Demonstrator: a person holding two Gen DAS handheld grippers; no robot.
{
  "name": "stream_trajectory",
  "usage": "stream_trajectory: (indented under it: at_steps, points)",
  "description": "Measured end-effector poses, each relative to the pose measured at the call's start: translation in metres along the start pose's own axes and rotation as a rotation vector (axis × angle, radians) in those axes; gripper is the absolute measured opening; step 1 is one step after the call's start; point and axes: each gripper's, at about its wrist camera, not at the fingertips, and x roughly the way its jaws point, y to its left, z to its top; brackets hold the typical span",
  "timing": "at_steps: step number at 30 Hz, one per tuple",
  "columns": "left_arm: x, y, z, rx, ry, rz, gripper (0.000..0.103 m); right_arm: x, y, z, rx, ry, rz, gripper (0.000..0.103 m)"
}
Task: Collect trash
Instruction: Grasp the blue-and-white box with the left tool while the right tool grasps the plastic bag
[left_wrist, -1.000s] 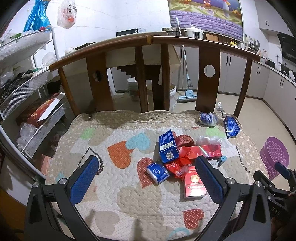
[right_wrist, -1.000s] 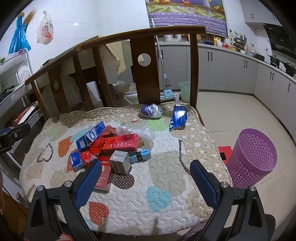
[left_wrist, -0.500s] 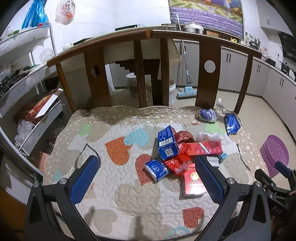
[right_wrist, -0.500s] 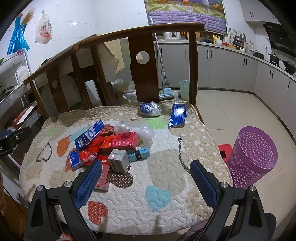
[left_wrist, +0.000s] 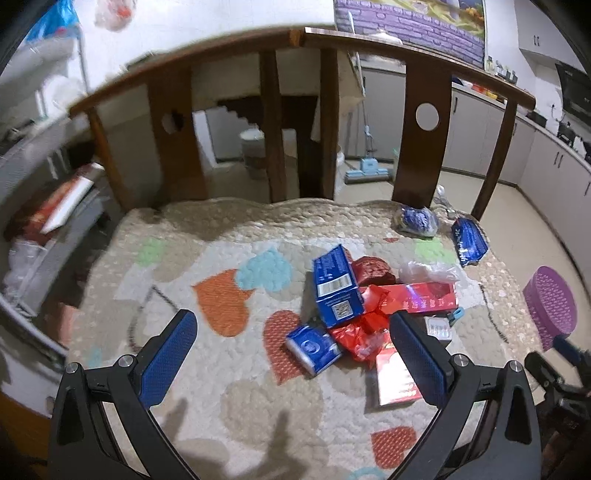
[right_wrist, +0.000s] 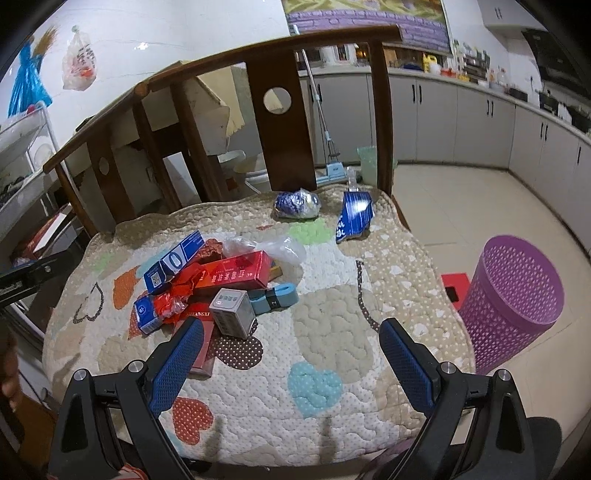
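Beside the quilt's (right_wrist: 332, 354) right edge, purple bin (right_wrist: 511, 302); both hand-held grippers (left_wrist: 293, 354) (right_wrist: 291, 354) spread wide, empty.

The left gripper (left_wrist: 291, 343) is hovering with fingers spread wide over a heart-patterned quilt (left_wrist: 229, 398), where a blue box (left_wrist: 336, 288) is leaning on a red carton (left_wrist: 424, 297) amid red wrappers (left_wrist: 364, 336), with a purple bin (left_wrist: 552, 304) standing beyond the quilt's right edge.
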Motion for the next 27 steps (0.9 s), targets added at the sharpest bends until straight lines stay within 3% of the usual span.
stream_trajectory:
  at_steps: [9,16,21,27]
  points:
    - [0.090,-0.004,0.029,-0.041,0.153,-0.158,0.103,0.040,-0.012,0.007,0.052,0.096,0.130,0.098]
    - [0.149,-0.004,0.043,-0.074,0.272,-0.214,0.103,0.076,-0.009,0.040,0.062,0.108,0.216,0.096]
    - [0.173,-0.003,0.044,-0.113,0.340,-0.284,0.103,0.113,-0.002,0.066,0.053,0.142,0.246,0.096]
    - [0.194,-0.010,0.043,-0.124,0.395,-0.345,0.103,0.165,-0.007,0.086,0.163,0.218,0.306,0.096]
